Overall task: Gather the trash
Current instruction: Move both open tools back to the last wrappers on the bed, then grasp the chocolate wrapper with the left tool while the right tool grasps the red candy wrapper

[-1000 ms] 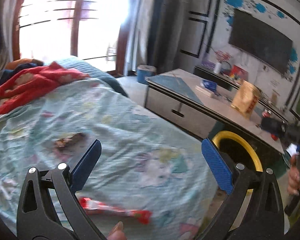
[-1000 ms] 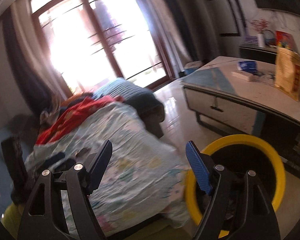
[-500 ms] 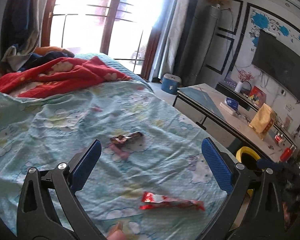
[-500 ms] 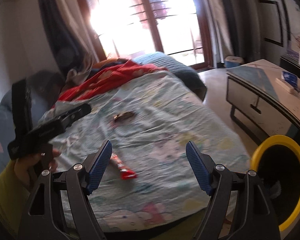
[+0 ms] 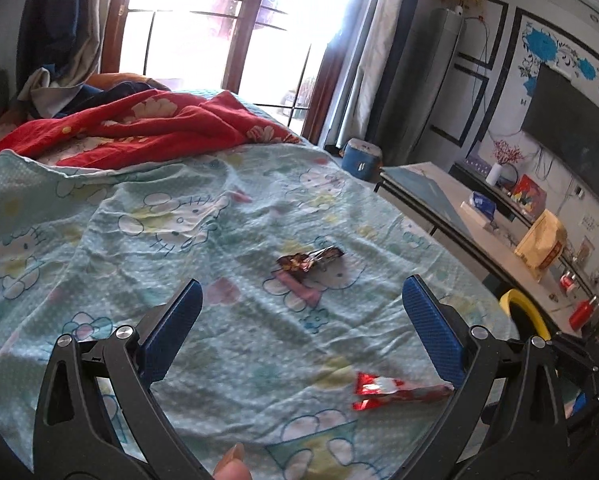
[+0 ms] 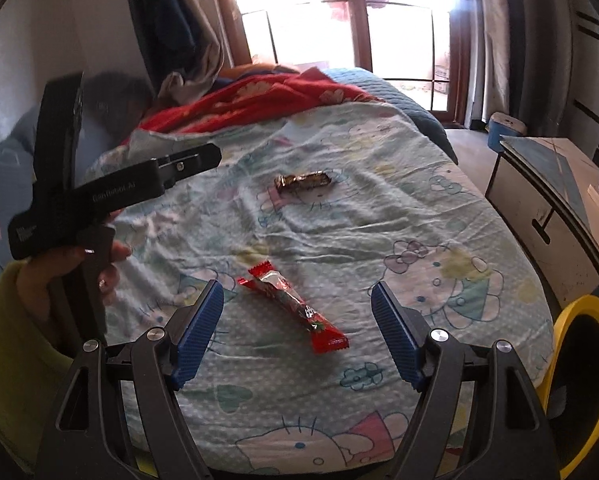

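Wrappers (image 6: pixel 297 310) on cartoon bedsheet (image 6: pixel 379 240), sunlit window (image 6: pixel 339 12)

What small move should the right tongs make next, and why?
Probably ease the right tongs down over the red wrapper: they are open and empty, the wrapper lies loose on the bedsheet roughly between their tips, nearer than the dark wrapper.
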`<control>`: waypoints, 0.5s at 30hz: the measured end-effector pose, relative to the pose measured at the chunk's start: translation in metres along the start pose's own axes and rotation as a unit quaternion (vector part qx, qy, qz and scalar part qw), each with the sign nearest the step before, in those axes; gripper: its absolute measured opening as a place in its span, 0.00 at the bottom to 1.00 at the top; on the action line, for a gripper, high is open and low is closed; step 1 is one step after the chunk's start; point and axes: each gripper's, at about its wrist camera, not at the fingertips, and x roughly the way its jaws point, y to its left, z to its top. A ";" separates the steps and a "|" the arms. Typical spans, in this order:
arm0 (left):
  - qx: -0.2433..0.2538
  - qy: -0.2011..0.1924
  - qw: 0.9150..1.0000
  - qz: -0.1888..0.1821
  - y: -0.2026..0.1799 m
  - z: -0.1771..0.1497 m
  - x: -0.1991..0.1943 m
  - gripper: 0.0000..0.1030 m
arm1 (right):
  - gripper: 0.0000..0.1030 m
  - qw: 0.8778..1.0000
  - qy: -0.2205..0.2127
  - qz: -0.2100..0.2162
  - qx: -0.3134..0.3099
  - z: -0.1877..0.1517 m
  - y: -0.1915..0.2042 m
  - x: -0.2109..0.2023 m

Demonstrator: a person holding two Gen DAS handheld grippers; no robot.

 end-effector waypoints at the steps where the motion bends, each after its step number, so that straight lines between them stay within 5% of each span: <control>1: 0.002 0.003 1.000 0.001 0.001 -0.001 0.003 0.89 | 0.72 1.000 0.003 0.001 -0.003 0.000 0.001 0.004; 15: 0.032 0.069 0.997 0.013 0.010 -0.003 0.065 0.85 | 0.72 0.994 0.062 0.023 -0.092 -0.002 0.011 0.063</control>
